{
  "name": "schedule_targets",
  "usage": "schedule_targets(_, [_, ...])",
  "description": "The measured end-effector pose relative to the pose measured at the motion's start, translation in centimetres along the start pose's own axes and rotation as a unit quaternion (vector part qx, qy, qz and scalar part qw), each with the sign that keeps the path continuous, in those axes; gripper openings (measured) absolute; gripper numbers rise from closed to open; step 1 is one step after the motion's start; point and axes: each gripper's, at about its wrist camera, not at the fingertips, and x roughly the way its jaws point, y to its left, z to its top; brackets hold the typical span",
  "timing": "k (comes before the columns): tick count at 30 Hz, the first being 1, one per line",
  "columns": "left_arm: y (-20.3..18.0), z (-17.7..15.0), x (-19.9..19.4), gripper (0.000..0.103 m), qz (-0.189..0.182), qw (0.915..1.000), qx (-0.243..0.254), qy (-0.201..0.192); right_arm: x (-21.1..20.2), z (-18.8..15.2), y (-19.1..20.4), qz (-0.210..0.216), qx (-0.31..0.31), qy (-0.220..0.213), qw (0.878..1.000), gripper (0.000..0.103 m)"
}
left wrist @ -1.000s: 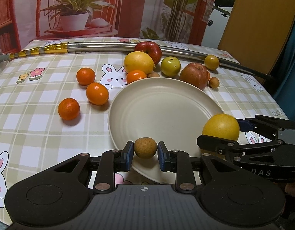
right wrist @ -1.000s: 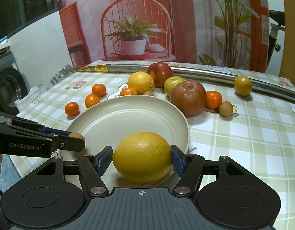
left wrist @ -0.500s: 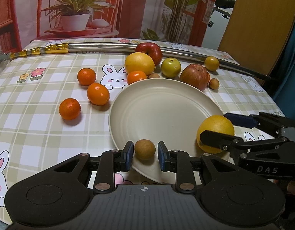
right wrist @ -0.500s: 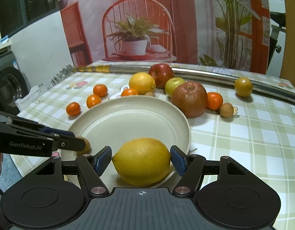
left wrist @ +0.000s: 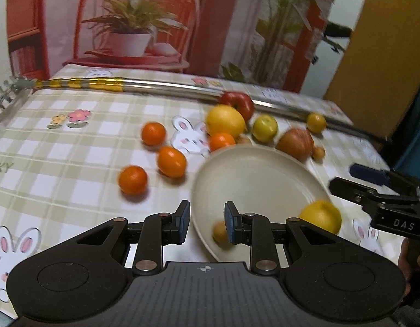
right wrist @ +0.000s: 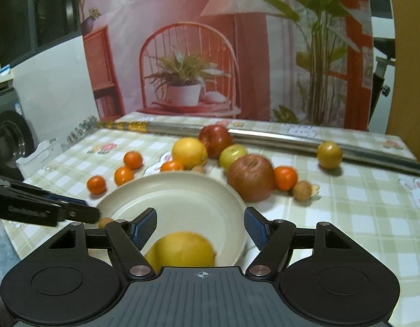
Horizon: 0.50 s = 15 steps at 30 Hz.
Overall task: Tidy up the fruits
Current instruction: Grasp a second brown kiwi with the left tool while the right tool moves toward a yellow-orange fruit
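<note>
L wrist view: I've just let go of the small brown fruit (left wrist: 220, 233); it now sits on the plate (left wrist: 253, 174) near its 7 o'clock rim, beside my left gripper (left wrist: 207, 222), fingers apart, empty. Yellow citrus (left wrist: 320, 216) lies at the 4 o'clock rim. Two fruits plated, the rest still on the table (left wrist: 73, 169).

R wrist view: my right gripper (right wrist: 200, 227) is spread wide w/ nothing held, pulled back and raised; the citrus is low at 6 o'clock, apart from both fingers.
</note>
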Motion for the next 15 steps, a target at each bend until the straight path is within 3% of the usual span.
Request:
schedule_targets(8, [4.1,4.2,-2.5,0.029,0.033,0.9982,-0.044,-0.023,-0.4,3.1,-3.2,-0.026,0.017,-0.030,0.999,0.067])
schedule_targets(15, [4.7,7.7,-2.1,0.029,0.023,0.9976,-0.061,-0.023,0.4,5.5,-5.8,-0.049,0.033,-0.045,0.997,0.067])
